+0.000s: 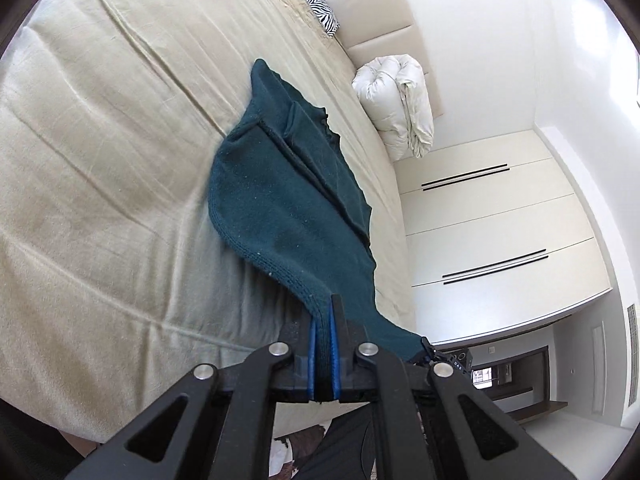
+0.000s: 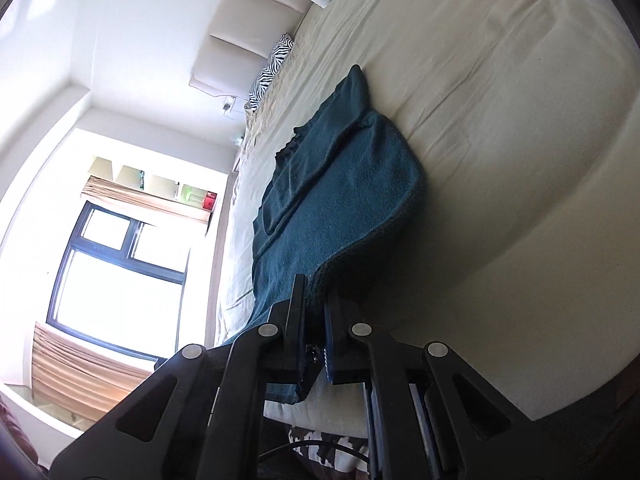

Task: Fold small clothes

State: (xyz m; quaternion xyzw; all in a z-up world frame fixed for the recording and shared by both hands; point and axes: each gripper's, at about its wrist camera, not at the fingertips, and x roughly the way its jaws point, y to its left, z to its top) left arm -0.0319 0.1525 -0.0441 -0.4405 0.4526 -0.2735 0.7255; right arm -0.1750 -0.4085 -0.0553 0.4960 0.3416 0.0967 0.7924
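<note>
A dark teal knitted garment (image 1: 288, 200) lies partly folded on the beige bed sheet (image 1: 100, 140), its near edge lifted off the bed. My left gripper (image 1: 325, 312) is shut on one near corner of it. My right gripper (image 2: 314, 292) is shut on the other near corner of the garment (image 2: 340, 200), which drapes from both grippers down onto the sheet (image 2: 500, 140). The tip of the right gripper (image 1: 430, 350) shows in the left wrist view, holding the garment's edge.
A rolled white duvet (image 1: 400, 104) and a zebra-print pillow (image 1: 316, 0) lie at the head of the bed by the padded headboard (image 1: 372, 12). White wardrobes (image 1: 500, 220) stand beside the bed. A window (image 2: 116, 272) is on the other side.
</note>
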